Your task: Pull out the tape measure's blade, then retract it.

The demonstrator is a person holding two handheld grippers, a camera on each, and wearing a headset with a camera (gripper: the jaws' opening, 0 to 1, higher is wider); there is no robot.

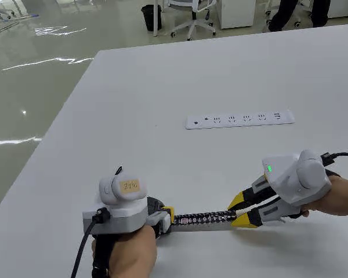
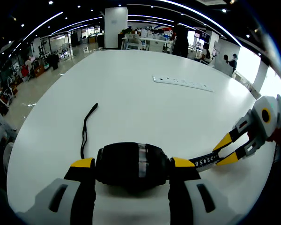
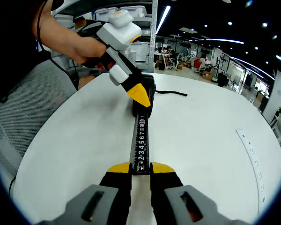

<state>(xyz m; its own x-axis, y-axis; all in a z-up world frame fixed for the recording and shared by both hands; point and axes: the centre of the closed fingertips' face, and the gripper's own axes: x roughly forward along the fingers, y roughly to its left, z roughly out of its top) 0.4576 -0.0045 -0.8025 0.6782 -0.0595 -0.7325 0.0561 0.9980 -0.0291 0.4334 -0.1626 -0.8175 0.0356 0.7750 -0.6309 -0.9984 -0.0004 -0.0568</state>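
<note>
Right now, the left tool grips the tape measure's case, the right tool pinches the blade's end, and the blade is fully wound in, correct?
No. The blade is partly pulled out, its numbers showing between the case and the right tool in the right gripper view. The left tool does grip the case.

Left gripper [image 1: 165, 219] at near left, held in the left hand [image 1: 130, 255], jaws clamped on either side of the tape measure case [image 2: 131, 161]. Right gripper [image 1: 238, 211] at near right, in the right hand [image 1: 339, 197], points left with jaws pinched on the blade [image 3: 141, 140] end.
</note>
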